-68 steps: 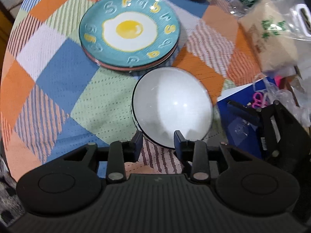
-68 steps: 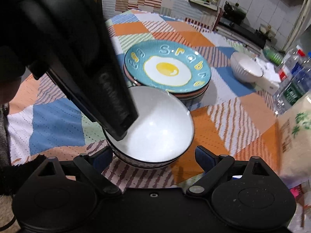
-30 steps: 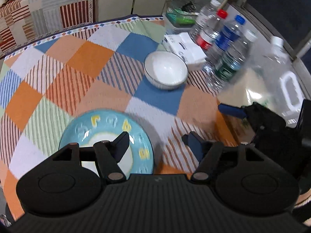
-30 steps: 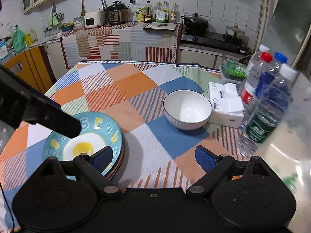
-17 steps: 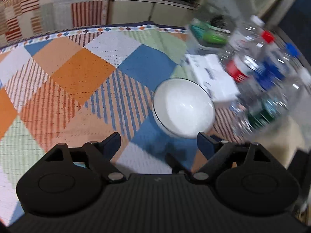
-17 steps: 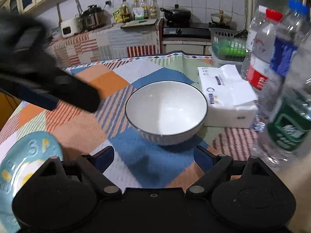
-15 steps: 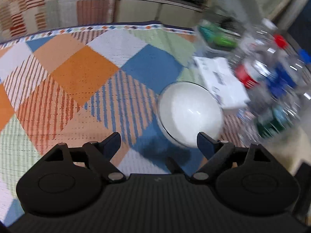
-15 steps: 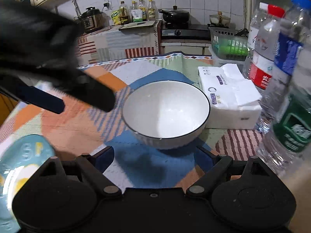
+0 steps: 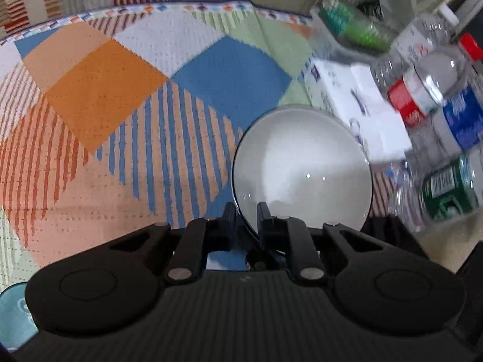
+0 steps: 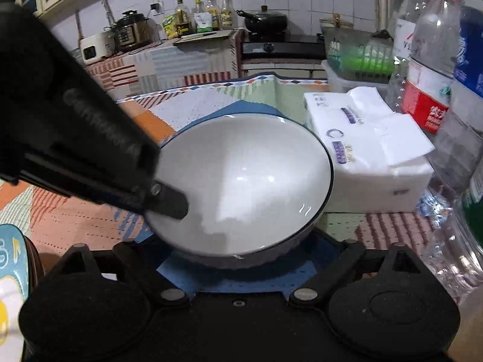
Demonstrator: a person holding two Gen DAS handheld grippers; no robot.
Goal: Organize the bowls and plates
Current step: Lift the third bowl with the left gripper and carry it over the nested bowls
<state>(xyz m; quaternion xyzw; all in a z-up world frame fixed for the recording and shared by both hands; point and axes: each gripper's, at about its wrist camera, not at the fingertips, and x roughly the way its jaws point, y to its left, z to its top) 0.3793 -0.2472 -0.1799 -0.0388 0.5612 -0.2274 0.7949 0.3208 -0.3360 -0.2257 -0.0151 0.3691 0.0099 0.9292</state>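
A white bowl [image 9: 302, 163] with a dark rim sits on a blue square of the checked tablecloth [image 9: 99, 90]. My left gripper [image 9: 246, 214] is shut on the bowl's near rim, one finger inside and one outside. In the right wrist view the same bowl [image 10: 250, 175] fills the middle, and the left gripper's finger [image 10: 166, 202] reaches into it from the left. My right gripper [image 10: 241, 259] stands open just in front of the bowl; its widely spread fingers flank the bowl's base without touching it. A teal egg-pattern plate [image 10: 9, 271] lies at the left edge.
A white tissue pack [image 10: 368, 157] lies right of the bowl. Several plastic water bottles [image 10: 431, 60] crowd the right side. A green basket [image 10: 359, 57] stands beyond the table's far edge, with a kitchen counter behind. The cloth left of the bowl is bare.
Both grippers have come down and closer to the bowl. The left jaws, wide apart half a second ago, have closed on the bowl's near rim. The right jaws stay wide.
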